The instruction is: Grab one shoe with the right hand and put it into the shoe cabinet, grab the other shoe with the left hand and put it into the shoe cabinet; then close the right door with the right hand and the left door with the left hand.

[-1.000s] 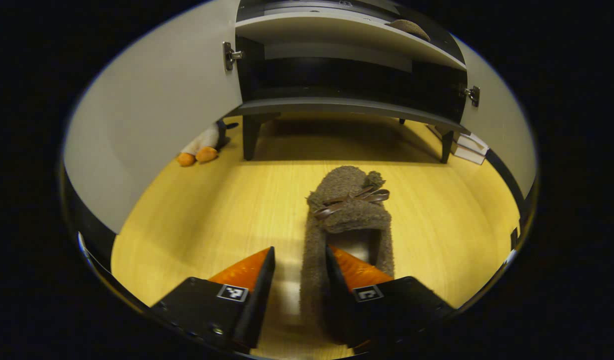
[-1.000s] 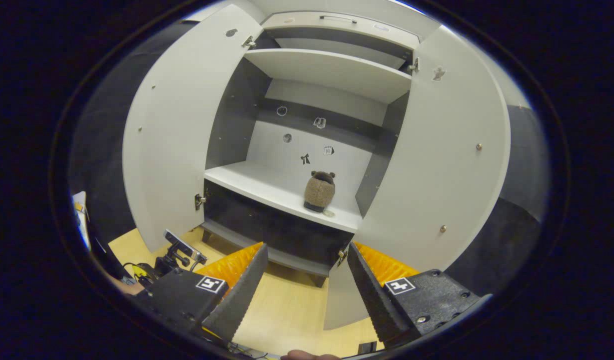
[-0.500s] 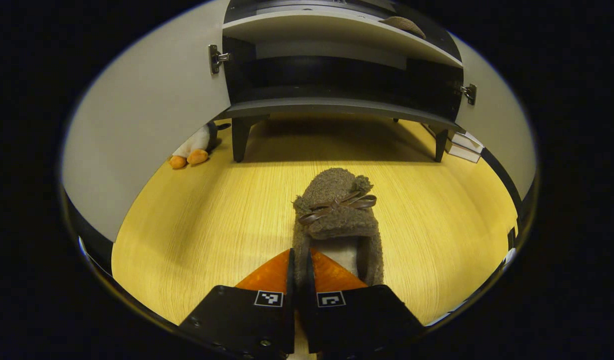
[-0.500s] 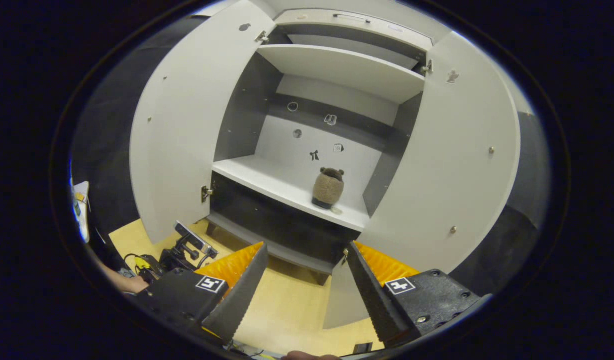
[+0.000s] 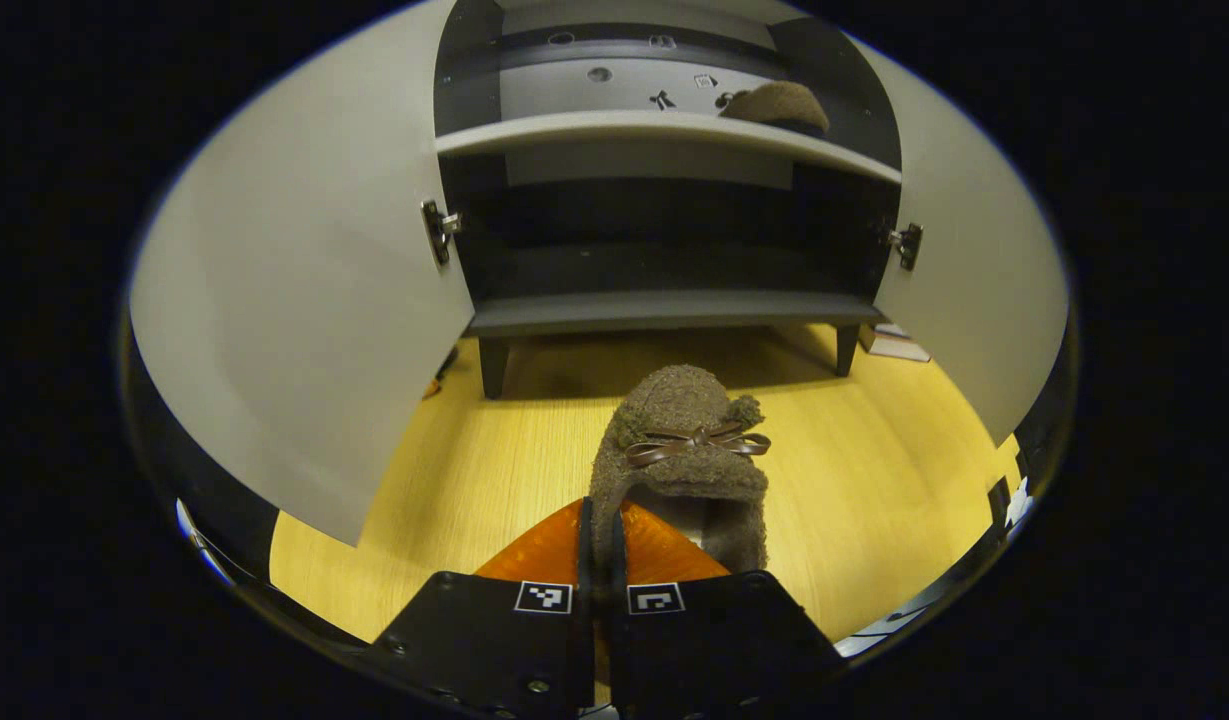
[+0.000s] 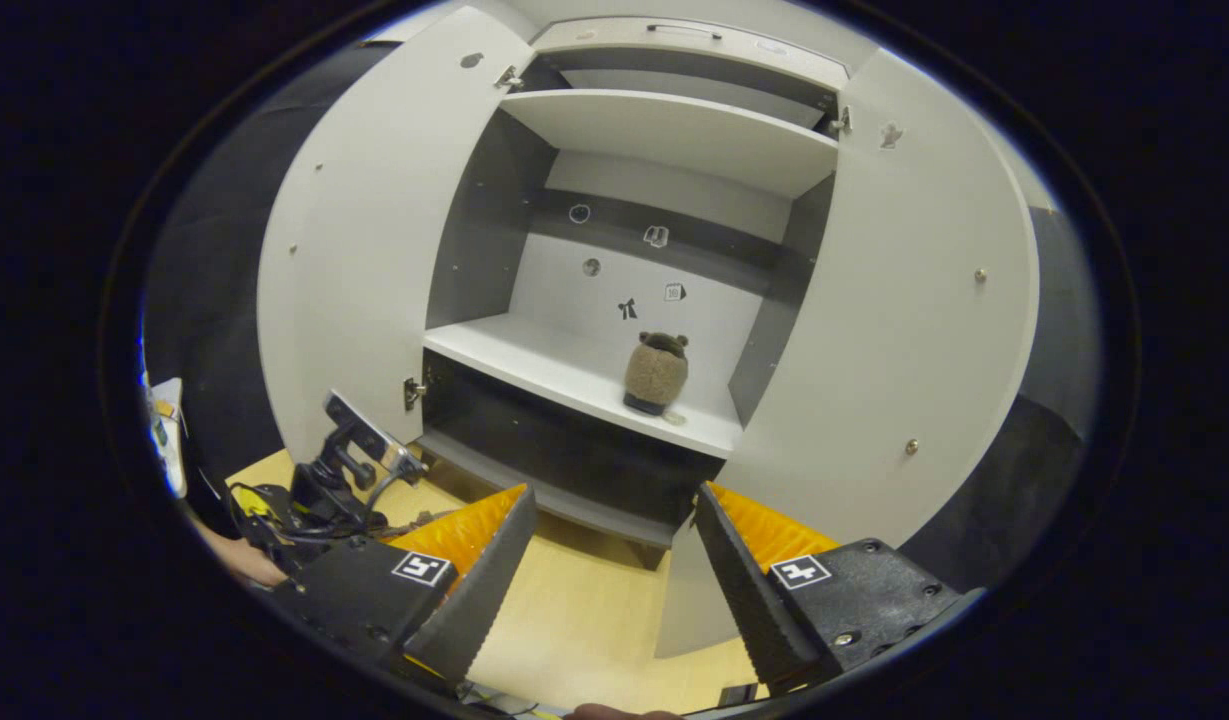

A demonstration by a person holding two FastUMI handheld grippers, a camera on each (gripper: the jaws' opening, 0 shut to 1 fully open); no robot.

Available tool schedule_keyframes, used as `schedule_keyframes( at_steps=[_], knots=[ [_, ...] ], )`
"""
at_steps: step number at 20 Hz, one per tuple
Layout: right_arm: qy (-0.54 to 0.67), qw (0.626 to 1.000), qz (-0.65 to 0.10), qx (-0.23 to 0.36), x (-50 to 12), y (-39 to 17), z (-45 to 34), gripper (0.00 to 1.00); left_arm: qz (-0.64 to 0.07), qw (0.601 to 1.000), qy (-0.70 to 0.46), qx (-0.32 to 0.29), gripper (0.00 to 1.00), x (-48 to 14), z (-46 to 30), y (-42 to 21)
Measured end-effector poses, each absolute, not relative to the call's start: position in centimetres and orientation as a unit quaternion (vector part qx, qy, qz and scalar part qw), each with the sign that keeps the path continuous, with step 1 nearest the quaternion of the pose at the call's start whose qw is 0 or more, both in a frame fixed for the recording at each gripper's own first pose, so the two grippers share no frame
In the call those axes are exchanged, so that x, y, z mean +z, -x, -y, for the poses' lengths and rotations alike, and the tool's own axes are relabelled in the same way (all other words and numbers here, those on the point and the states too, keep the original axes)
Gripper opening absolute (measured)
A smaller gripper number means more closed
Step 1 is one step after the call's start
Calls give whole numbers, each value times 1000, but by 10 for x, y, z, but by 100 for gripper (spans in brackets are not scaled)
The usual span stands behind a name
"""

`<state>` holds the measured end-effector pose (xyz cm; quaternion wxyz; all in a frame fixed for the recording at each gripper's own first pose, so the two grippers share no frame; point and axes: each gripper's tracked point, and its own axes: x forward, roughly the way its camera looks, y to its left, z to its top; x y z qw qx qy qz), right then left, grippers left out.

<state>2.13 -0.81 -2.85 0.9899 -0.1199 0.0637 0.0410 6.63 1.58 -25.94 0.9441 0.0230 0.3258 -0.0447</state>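
The left gripper view is warm and rather dim; the wooden floor [image 5: 874,470] glows yellow, with a dark shadow under the shoe cabinet [image 5: 664,310]. The right gripper view is brighter and cooler, and the light falls evenly on the open doors [image 6: 904,330]. Both views are sharp in the middle, and straight edges bend strongly toward the rim. No glare is visible.

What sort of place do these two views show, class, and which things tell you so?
Probably a mock-up of a home entryway in a recording booth: a shoe cabinet with both doors open, one fuzzy slipper on its shelf, another slipper held in the left gripper, on a wooden floor.
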Motion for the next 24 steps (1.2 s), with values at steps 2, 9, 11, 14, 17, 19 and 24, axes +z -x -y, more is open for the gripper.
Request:
schedule_keyframes(
  at_steps=[2, 9, 11, 14, 17, 19, 24],
  knots=[
    [105, 992, -56, 43, -26, -24, 8, 100, -297, 954, -11, -47, 6, -212, -14, -72],
    [34, 998, -34, 49, -22, -43, 4, 100, -132, 991, 10, -18, 6, -22, -24, -90],
    [16, 998, -32, 50, -15, -50, 5, 100, -137, 990, 17, -5, 5, -8, -28, -104],
    [18, 999, -11, 46, 0, -51, 12, 100, -134, 991, 15, 3, 6, 7, -30, -151],
    [38, 998, -7, 48, -1, -41, 17, 100, -121, 993, -4, 4, 6, 26, -29, -218],
    [43, 998, -6, 47, -3, -35, 21, 100, -120, 993, 8, 5, 6, 38, -25, -265],
    [24, 999, -16, 15, -10, -33, 47, 100, -173, 985, 18, 9, 6, 10, -8, -362]
  ],
)
